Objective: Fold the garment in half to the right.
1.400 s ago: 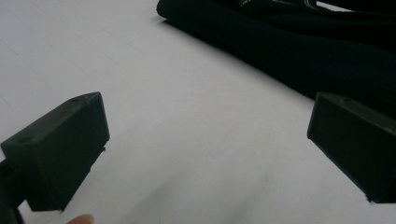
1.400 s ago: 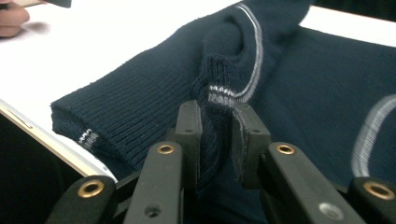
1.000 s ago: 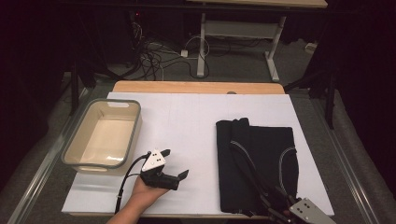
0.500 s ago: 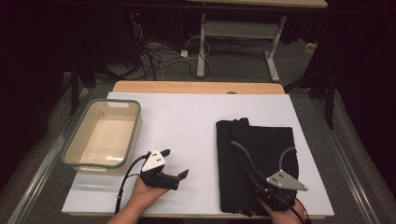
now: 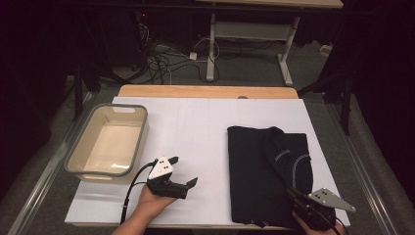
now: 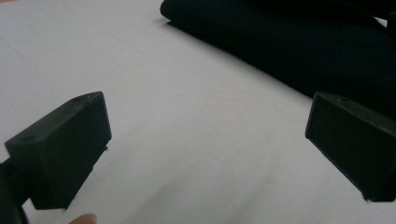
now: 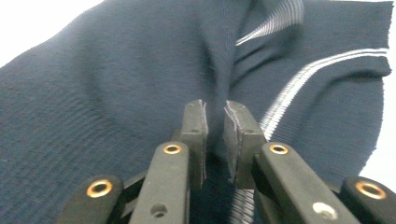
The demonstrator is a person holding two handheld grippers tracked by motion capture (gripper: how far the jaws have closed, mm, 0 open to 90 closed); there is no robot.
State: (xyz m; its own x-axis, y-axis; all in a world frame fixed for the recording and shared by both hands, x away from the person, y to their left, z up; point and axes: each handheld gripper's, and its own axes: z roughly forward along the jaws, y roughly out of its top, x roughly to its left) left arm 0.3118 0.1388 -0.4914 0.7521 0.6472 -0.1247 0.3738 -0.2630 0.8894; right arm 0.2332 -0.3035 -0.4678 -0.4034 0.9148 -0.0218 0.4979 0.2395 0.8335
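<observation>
Pinching a thin ridge of the dark garment lying on the worktop's right, the right gripper risks slipping; the left gripper waits open.

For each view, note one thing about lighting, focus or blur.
High view: bright white table, dark surroundings. Left gripper view: the close left gripper is soft, the dark garment nearly black. Right gripper view: right gripper fairly sharp, table glares white at the corners.

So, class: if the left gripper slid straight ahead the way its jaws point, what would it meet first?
Probably the dark folded garment: the open left gripper has bare white table first, though depth is unclear.
</observation>
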